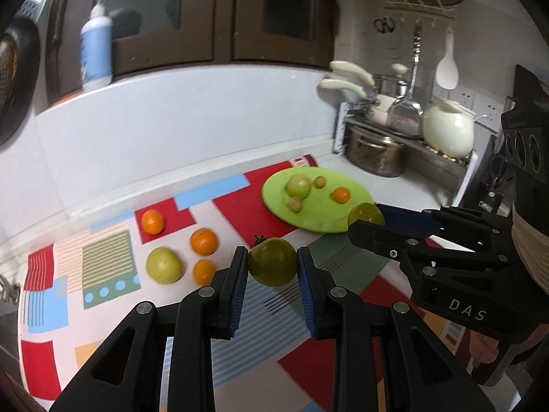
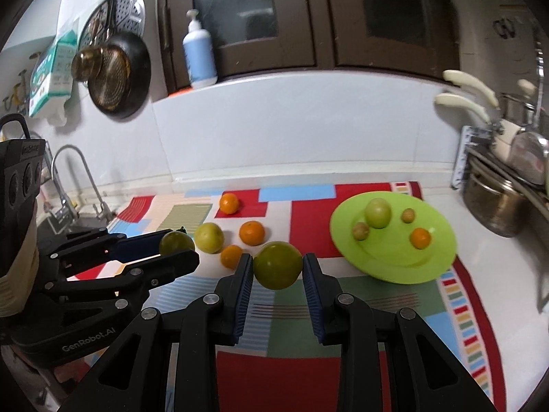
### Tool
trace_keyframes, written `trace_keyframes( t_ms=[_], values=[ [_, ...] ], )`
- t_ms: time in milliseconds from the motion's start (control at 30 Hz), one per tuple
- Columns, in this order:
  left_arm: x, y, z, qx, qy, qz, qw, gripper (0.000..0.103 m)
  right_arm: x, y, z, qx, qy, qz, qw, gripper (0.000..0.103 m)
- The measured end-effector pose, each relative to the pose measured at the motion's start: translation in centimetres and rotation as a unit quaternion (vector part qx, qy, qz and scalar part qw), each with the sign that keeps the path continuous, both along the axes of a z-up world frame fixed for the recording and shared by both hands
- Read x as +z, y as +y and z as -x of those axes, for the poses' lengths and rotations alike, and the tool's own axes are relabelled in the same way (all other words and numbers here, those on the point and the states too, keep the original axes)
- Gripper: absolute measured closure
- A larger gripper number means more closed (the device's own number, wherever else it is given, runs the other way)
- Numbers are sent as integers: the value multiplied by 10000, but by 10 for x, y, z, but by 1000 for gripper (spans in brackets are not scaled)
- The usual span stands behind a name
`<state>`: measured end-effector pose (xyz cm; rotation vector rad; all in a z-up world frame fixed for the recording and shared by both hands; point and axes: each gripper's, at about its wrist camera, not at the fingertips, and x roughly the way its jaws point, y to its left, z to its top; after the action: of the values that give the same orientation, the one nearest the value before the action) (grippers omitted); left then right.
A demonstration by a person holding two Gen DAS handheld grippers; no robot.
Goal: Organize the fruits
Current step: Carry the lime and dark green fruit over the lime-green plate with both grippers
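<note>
My left gripper [image 1: 272, 267] is shut on a dark green tomato with a stem [image 1: 272, 261], held above the mat. My right gripper [image 2: 278, 267] is shut on another green tomato [image 2: 278, 265]; in the left wrist view this gripper [image 1: 369, 221] and its tomato [image 1: 365, 213] hang at the near edge of the lime green plate [image 1: 329, 219]. The plate [image 2: 394, 261] carries a pale green fruit [image 2: 377, 213], a small orange [image 2: 420, 238] and two small brownish fruits [image 2: 361, 230]. On the mat lie three oranges [image 1: 204, 241] and a yellow-green fruit [image 1: 164, 264].
A colourful patterned mat [image 2: 360, 305] covers the counter. A dish rack with a steel pot [image 1: 375, 152] and a white jar [image 1: 447, 127] stands at the right. A sink tap [image 2: 73, 185] is at the left. A soap bottle [image 2: 199, 55] stands on the ledge.
</note>
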<state>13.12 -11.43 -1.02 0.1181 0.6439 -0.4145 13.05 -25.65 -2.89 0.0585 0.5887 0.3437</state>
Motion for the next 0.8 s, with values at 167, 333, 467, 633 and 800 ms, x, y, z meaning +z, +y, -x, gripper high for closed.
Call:
trace_keyframes(
  t_ms=[167, 333, 467, 633, 800],
  values=[
    [11, -24, 0, -182, -149, 0, 9997, 74, 8, -23, 8, -248, -98, -61, 9996, 72],
    [18, -48, -8, -329, -234, 15, 9992, 74, 15, -45, 8, -467, -213, -51, 9987, 72],
    [21, -63, -16, -400, -290, -4, 9988, 74, 18, -63, 4, -647, -279, -33, 9975, 72],
    [22, -81, -29, -467, -327, -8, 9984, 74, 19, -82, -8, -838, -276, 31, 9961, 72],
    [17, -96, -48, -500, -259, -9, 9984, 74, 18, -99, -26, -949, -277, 113, 9950, 72]
  ],
)
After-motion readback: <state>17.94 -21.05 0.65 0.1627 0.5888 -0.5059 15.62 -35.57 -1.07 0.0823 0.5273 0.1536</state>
